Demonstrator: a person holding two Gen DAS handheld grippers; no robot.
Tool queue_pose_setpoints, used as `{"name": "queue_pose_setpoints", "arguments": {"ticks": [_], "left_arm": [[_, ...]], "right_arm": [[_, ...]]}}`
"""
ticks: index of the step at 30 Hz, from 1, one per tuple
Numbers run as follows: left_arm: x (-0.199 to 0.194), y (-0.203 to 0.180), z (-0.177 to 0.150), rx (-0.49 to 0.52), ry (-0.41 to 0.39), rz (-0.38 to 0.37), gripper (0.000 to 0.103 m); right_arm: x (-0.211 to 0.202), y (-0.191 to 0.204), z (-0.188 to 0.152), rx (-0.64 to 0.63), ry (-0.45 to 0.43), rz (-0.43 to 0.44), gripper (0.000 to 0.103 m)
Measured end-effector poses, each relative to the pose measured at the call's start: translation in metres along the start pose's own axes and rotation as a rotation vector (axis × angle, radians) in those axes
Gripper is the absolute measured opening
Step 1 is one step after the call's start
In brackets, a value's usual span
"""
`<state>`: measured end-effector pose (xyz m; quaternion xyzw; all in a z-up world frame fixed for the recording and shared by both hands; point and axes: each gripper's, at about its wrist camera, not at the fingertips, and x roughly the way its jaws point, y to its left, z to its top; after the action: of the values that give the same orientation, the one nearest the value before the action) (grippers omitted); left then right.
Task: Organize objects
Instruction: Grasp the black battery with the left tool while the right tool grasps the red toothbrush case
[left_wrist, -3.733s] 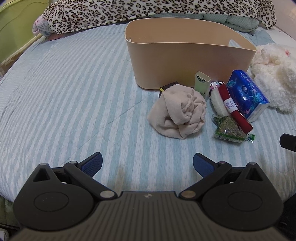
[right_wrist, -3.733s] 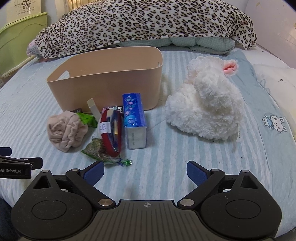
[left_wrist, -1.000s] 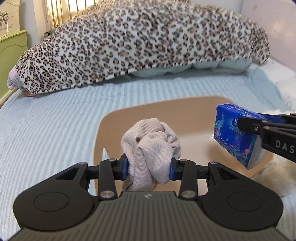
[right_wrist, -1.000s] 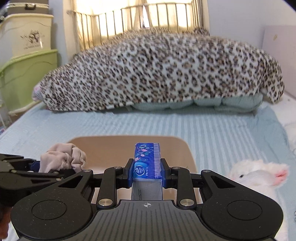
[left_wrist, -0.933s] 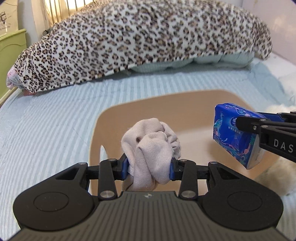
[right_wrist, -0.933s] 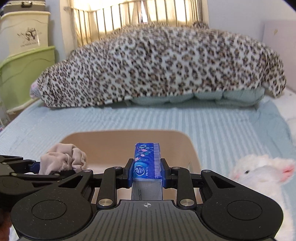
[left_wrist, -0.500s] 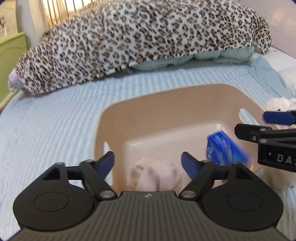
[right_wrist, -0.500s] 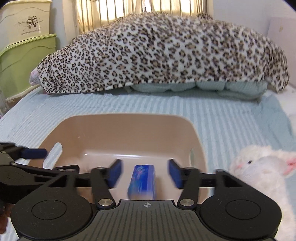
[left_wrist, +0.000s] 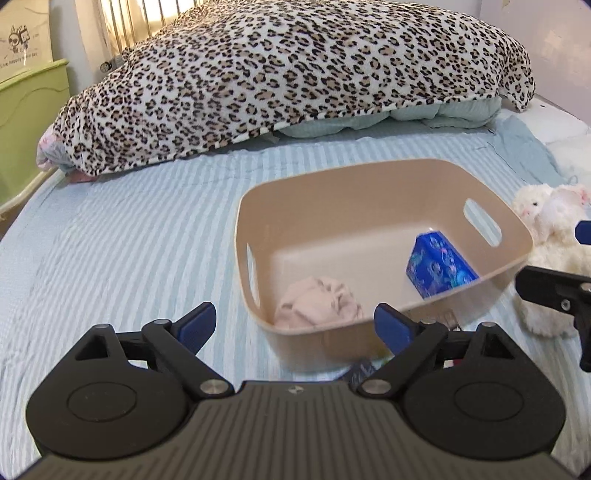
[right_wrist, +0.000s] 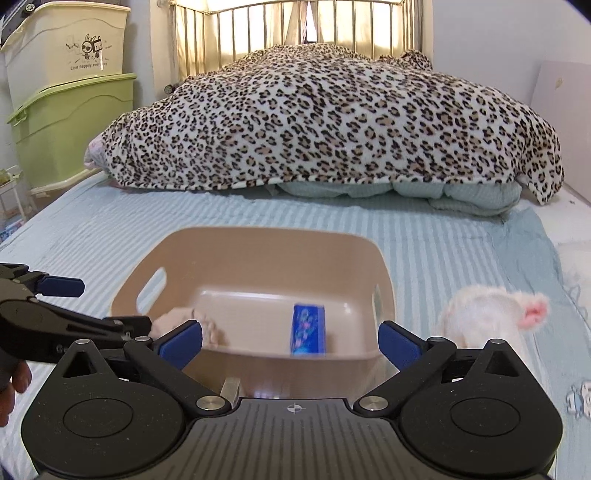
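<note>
From the left wrist view, the left gripper (left_wrist: 295, 321) is hanging with its jaws spread wide and nothing between them, just short of the near wall of the beige basket (left_wrist: 491, 284). Inside the basket, the pink cloth (left_wrist: 317, 302) is lying bunched against the near wall, and the blue tissue pack (left_wrist: 437, 267) is leaning toward the right wall. The white plush rabbit (left_wrist: 550, 236) is sitting outside, just right of the basket. A few small items are peeking out at the basket's near foot, too hidden by the gripper to name.

From the right wrist view, the right gripper (right_wrist: 290, 341) is likewise released and carrying nothing, hovering at the basket's near rim (right_wrist: 258, 356). The tissue pack (right_wrist: 308, 328) is standing on end in the basket and looks blurred, so I cannot tell whether it is settled. The cloth (right_wrist: 173, 325) is resting at the left inside; the plush rabbit (right_wrist: 487, 310) is just right of the basket.

As for risks, I judge the small items at the basket's foot are easy to miss or nudge under it, since both grippers are blocking sight of them. The soft bedsheet (right_wrist: 443, 236) may let the light basket tip if a finger catches its rim.

The striped sheet is covering a bed; behind the basket a leopard-print blanket (right_wrist: 332, 122) is heaped before a metal headboard (right_wrist: 295, 18), with stacked storage bins (right_wrist: 70, 92) to the basket's far left.
</note>
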<state>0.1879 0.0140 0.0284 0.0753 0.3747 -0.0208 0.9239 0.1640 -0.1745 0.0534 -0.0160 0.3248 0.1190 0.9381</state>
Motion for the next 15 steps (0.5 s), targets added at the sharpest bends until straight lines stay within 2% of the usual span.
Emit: {"name": "queue_pose_setpoints", "arguments": {"ticks": [6,15], "left_arm": [[-0.002,0.002,-0.024,0.009,0.035,-0.014,0.093],[0.017,0.0,-0.064,0.006,0.089,-0.029,0.093]], "right_arm": [[-0.005,-0.005,-0.027,0.018,0.066,-0.002,0.103],[0.014,-0.013,-0.068,0.056,0.177,0.0,0.103]]}}
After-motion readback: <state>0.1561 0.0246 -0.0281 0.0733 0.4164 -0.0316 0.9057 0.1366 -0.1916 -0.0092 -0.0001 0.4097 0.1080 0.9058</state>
